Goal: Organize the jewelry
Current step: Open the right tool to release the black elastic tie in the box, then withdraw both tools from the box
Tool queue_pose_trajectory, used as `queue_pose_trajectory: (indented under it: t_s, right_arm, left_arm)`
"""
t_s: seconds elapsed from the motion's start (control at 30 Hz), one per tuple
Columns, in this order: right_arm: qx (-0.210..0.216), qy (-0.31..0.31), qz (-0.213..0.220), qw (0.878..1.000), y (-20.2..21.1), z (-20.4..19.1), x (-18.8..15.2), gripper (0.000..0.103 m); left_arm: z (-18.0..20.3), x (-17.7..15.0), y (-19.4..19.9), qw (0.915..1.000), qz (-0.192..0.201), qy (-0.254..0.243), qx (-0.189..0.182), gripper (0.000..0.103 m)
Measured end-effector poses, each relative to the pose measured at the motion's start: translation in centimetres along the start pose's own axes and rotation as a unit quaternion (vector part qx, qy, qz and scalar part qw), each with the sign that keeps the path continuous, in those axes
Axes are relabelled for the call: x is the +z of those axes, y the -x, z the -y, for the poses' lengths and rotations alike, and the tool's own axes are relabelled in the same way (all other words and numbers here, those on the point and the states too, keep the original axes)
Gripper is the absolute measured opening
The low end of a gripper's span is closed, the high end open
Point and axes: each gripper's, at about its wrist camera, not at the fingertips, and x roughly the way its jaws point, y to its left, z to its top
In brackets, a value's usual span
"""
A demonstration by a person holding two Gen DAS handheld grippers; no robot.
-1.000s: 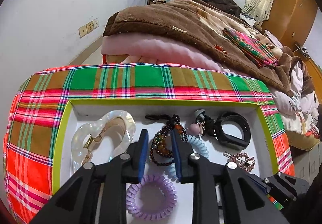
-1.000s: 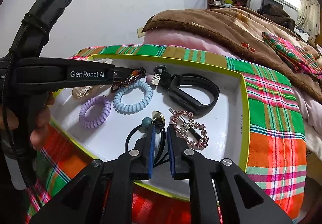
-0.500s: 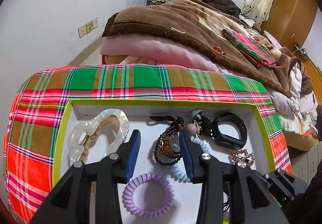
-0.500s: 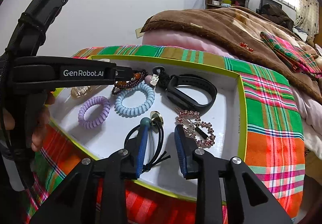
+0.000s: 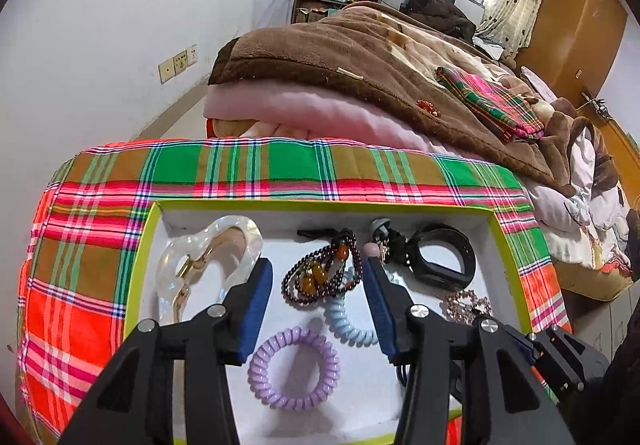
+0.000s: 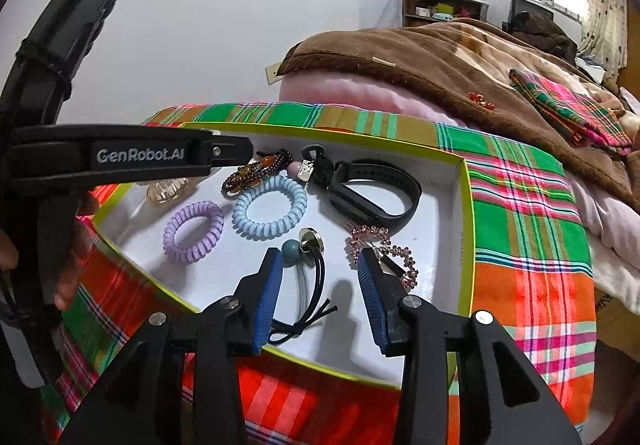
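A white tray with a yellow-green rim [image 5: 320,205] [image 6: 464,229] lies on a plaid cushion and holds the jewelry. My left gripper [image 5: 318,269] is open, its jaws on either side of a dark bead bracelet [image 5: 320,277] [image 6: 256,171] that lies in the tray. My right gripper [image 6: 320,257] is open over a black hair tie with a teal bead and gold disc [image 6: 308,277]. Also in the tray: a purple coil tie [image 5: 294,367] [image 6: 194,231], a blue coil tie [image 6: 270,207], a black wristband [image 5: 444,257] [image 6: 374,191], a clear hair claw [image 5: 208,261] and a pink rhinestone clip [image 6: 384,253].
The plaid cushion [image 5: 96,245] [image 6: 528,245] sits against a bed piled with a pink quilt [image 5: 320,113] and brown blanket [image 5: 380,57]. A white wall is to the left. The left gripper's body [image 6: 132,157] crosses the right wrist view above the tray's left side.
Both grippers have opened: the left let go of the bead bracelet, the right let go of the black hair tie. Both items now lie in the tray.
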Motion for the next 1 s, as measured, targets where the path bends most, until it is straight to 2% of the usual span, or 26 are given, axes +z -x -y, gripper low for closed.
queue_pose_trajectory:
  t_s: [0.33, 0.6, 0.73, 1.0]
  right_arm:
    - [-0.018, -0.005, 0.019, 1.000, 2.5, -0.8, -0.4, 0.040]
    - [-0.034, -0.010, 0.049, 0.998, 5.9, -1.8, -1.2, 0.040]
    - [-0.036, -0.012, 0.061, 0.997, 7.4, -2.4, -1.8, 0.040]
    - [-0.040, -0.019, 0.082, 0.996, 9.7, -3.2, -3.0, 0.040]
  left_arm:
    - [0.1, -1.6, 3.5, 0.9995, 0.026, 0.003, 0.015, 0.049]
    - [0.0, -4.6, 7.4, 0.9975, 0.059, 0.010, 0.039, 0.050]
    - [0.4, -6.3, 9.1, 0.9950, 0.079, 0.001, 0.061, 0.050]
    - [1.6, -9.1, 11.6, 0.9922, 0.099, -0.013, 0.076, 0.050]
